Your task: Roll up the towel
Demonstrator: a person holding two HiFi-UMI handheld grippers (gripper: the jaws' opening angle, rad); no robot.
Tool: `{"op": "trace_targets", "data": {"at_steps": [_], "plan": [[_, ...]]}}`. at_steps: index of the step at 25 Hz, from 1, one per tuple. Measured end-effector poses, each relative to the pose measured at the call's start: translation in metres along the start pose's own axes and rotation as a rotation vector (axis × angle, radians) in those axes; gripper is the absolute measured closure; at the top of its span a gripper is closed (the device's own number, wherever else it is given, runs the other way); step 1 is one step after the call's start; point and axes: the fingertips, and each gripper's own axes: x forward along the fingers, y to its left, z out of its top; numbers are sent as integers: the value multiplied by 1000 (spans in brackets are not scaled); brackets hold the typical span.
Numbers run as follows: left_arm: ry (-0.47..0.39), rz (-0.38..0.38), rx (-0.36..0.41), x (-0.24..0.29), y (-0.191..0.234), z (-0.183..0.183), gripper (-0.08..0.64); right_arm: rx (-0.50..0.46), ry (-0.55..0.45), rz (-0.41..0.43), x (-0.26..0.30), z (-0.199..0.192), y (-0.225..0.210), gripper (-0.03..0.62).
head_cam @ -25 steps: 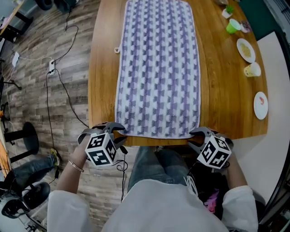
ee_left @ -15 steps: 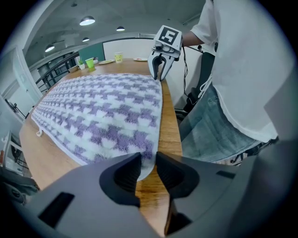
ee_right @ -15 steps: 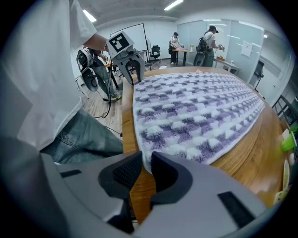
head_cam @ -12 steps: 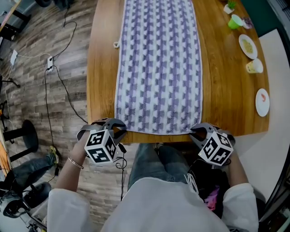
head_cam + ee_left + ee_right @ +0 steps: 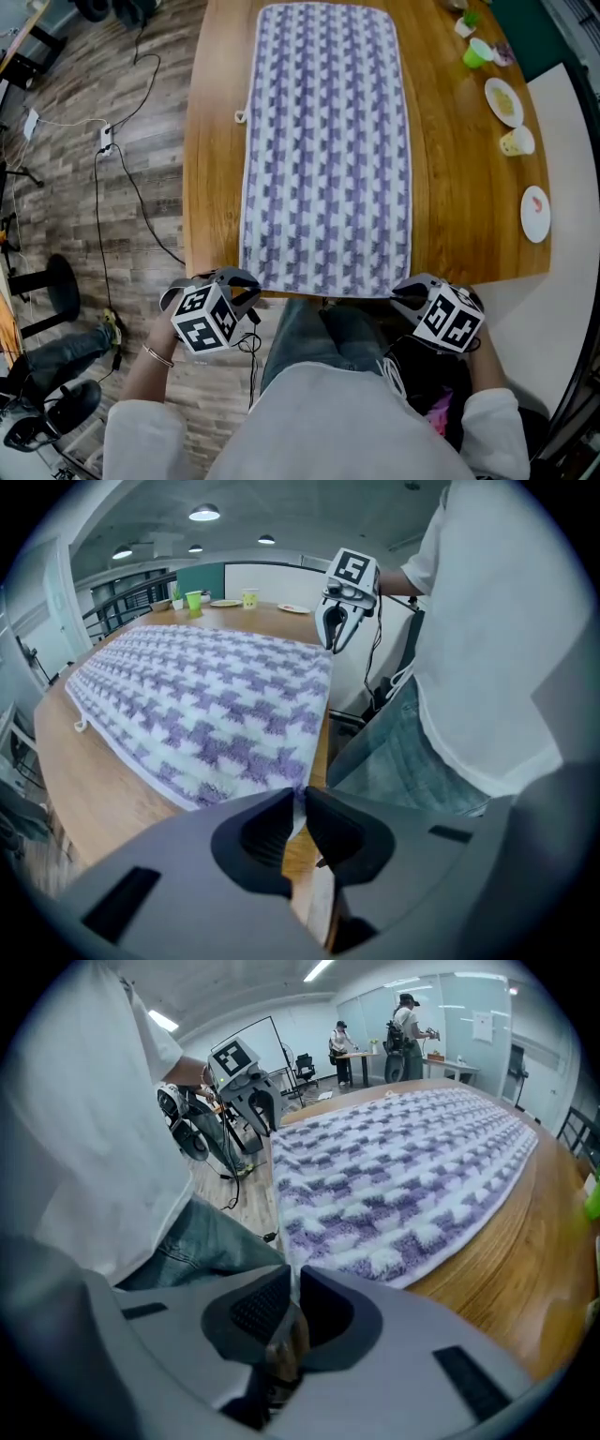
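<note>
Surface [image 5: 459, 187]: long wood top, with its near edge right at both tongs. Towel [image 5: 326, 150] lies flat and runs lengthwise away from the tongs, its near hem along that edge from one tongs to the other. There's a bare wood strip outside each, wider on the right-tongs side.

Both jaws have just been closing. Left tongs [image 5: 299, 799] are pinched on the near-left towel corner, right tongs [image 5: 294, 1279] on the near-right corner.

Well beyond the right tongs, along the surface's right edge:
- plate [image 5: 504, 101] with yellowish food
- small plate [image 5: 534, 213] with a red bit
- pale cup [image 5: 517, 142] and green cup [image 5: 479, 52], contents unreadable

Vs one second ago: jaws were wider at the corners, towel layout is unchanged.
</note>
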Motion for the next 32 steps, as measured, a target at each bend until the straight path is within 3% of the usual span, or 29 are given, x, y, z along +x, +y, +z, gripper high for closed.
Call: {"op": "trace_targets", "data": {"at_steps": [5,13,20,28,32], "plan": [[-20,23,-14,-17,8,11,514,13,-36,6,-20,10,-7,558],[-56,162,-19,-40,86,40,512,-9,-106,-160,-49,45,-75,558],[-79,197,-75,-44,146,49,512,80,-179,-243,-59,72,-133,557],[-117,259,-201,-30,179,52,468,139,-238,-368,-60,72,-169,543],[-180,322,-269,-44,191,49,407,193,-287,-442,-73,68,-181,487]]}}
